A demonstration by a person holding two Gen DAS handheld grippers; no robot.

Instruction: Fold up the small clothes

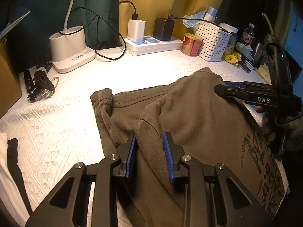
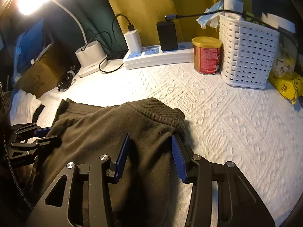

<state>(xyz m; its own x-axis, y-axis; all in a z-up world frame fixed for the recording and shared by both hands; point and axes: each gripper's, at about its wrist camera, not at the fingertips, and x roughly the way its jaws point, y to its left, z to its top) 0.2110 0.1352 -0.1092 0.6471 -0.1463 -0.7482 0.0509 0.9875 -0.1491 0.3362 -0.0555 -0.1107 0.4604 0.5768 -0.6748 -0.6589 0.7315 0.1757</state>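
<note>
Left wrist view: one brown garment (image 1: 189, 117) lies on the white textured cover (image 1: 62, 117), both claws on it.
Left gripper (image 1: 149, 151) pinches a raised fold; right gripper (image 2: 151, 157), marked "DAS", grips the waistband bunch.

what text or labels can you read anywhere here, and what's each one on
"DAS": white letters on the black right gripper.
Dark print on the grey-brown fleece garment: not legible.
Red and gold tin can: label too blurred.
White desk lamp base: marking too small.
Yellow packet: print unreadable.
</note>
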